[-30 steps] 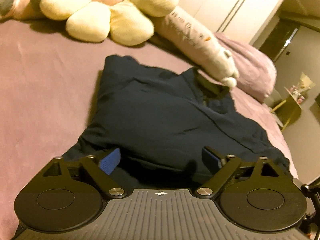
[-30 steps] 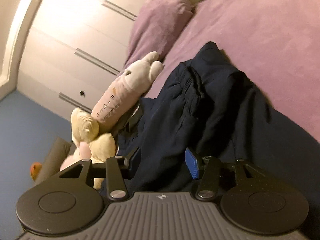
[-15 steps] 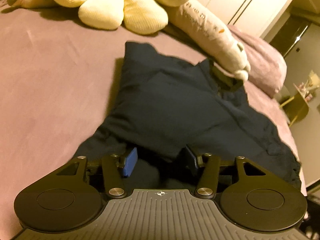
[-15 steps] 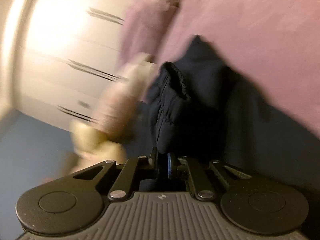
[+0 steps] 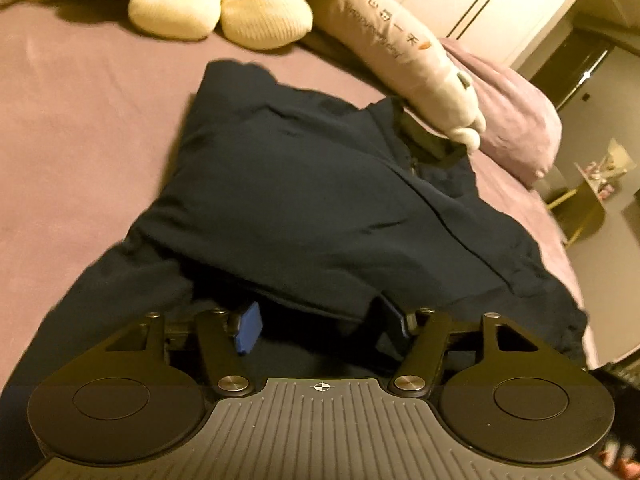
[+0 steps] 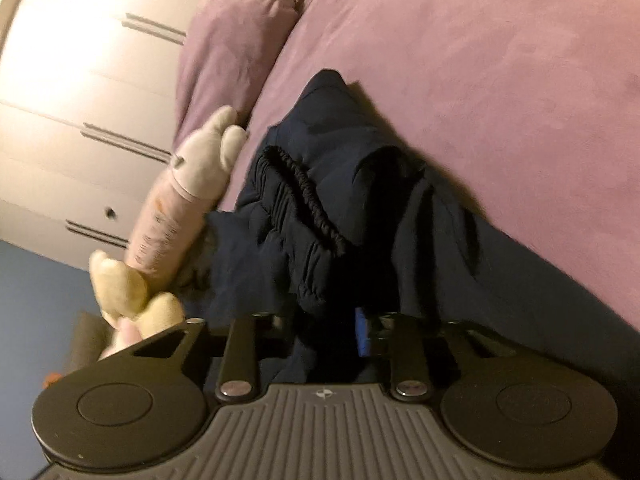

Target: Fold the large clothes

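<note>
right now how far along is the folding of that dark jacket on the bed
Partly done. The navy jacket lies on the purple bed with one layer already folded over its body. In hand: the left gripper is open around the near hem, and the right gripper has cloth by the elastic cuff between its fingers, having just loosened. Left: the final fold and smoothing.

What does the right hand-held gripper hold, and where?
The right hand-held gripper pinches the dark garment by its bunched edge; the jaws have just been opening.

Left gripper [image 5: 324, 328] fingers parted; right gripper [image 6: 326, 330] fingers narrower, just reopening.
</note>
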A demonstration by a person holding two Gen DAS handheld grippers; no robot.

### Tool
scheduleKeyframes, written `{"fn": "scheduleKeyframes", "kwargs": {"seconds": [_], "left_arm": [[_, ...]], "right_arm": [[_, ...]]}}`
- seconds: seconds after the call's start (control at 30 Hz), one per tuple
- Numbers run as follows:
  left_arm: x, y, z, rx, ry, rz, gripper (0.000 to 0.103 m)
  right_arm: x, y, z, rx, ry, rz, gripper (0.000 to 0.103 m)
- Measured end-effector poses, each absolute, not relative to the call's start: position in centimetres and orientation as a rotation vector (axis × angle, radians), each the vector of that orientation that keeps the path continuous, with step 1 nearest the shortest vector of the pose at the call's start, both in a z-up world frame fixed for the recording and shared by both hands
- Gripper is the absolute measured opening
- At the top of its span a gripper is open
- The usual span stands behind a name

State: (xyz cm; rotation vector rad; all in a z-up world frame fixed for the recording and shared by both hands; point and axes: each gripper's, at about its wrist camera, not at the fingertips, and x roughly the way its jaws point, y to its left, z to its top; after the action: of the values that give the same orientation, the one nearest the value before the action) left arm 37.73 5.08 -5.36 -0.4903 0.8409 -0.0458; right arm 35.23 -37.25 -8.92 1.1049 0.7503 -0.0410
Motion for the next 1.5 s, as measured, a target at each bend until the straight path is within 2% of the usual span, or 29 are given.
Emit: {"fn": "scheduleKeyframes", "kwargs": {"seconds": [0.17,0.37,0.43,0.5,0.53,0.6,0.7,0.73,0.8,1.03,1.1,1.33,1.5], "left_arm": [[39.9,4.6,-5.7,-0.487,0.814,-0.025,0.063],[40.0,5.1,-6.2,-0.466,0.822,-0.022,0.076],[38.8,5.5,-5.5,-0.459,0.821,-0.047,0.078],[37.1,6.3,-4.7,-0.448,0.824,-0.085,0.078],[36.4,6.6,-4.2,-0.436,0.811,-0.088,0.078],[35.5,7.0,-3.1,-0.401,0.775,-0.074,0.079],[35.9,6.6,-1.8,-0.344,0.721,-0.018,0.085],[36.4,6.2,-1.6,-0.326,0.714,-0.005,0.086],[37.5,5.2,-1.7,-0.279,0.706,0.036,0.086],[40.8,1.5,-4.6,-0.039,0.741,0.085,0.093],[41.0,1.4,-5.4,-0.014,0.736,0.077,0.096],[41.0,1.8,-6.2,-0.019,0.729,0.071,0.099],[40.4,2.6,-4.6,-0.044,0.742,0.047,0.096]], "right_arm": [[38.2,-36.9,-7.4,0.95,0.732,-0.015,0.021],[40.3,-37.1,-8.8,0.931,0.742,-0.016,0.022],[39.4,-37.3,-8.5,0.913,0.743,0.005,0.03],[37.8,-37.2,-7.4,0.854,0.744,0.019,0.048],[36.7,-37.3,-6.7,0.813,0.727,0.018,0.051],[34.7,-37.0,-5.2,0.713,0.684,0.017,0.052],[33.5,-35.9,-3.1,0.58,0.621,-0.008,0.052],[33.7,-35.3,-2.6,0.549,0.606,0.006,0.051],[34.9,-33.4,-2.1,0.453,0.607,0.031,0.035],[39.1,-28.2,-5.5,0.075,0.598,0.011,0.017],[39.4,-28.0,-6.5,-0.013,0.579,-0.015,0.0],[40.1,-29.0,-7.3,-0.023,0.59,-0.017,0.0],[40.2,-28.3,-6.9,-0.063,0.613,-0.017,0.0]]}}
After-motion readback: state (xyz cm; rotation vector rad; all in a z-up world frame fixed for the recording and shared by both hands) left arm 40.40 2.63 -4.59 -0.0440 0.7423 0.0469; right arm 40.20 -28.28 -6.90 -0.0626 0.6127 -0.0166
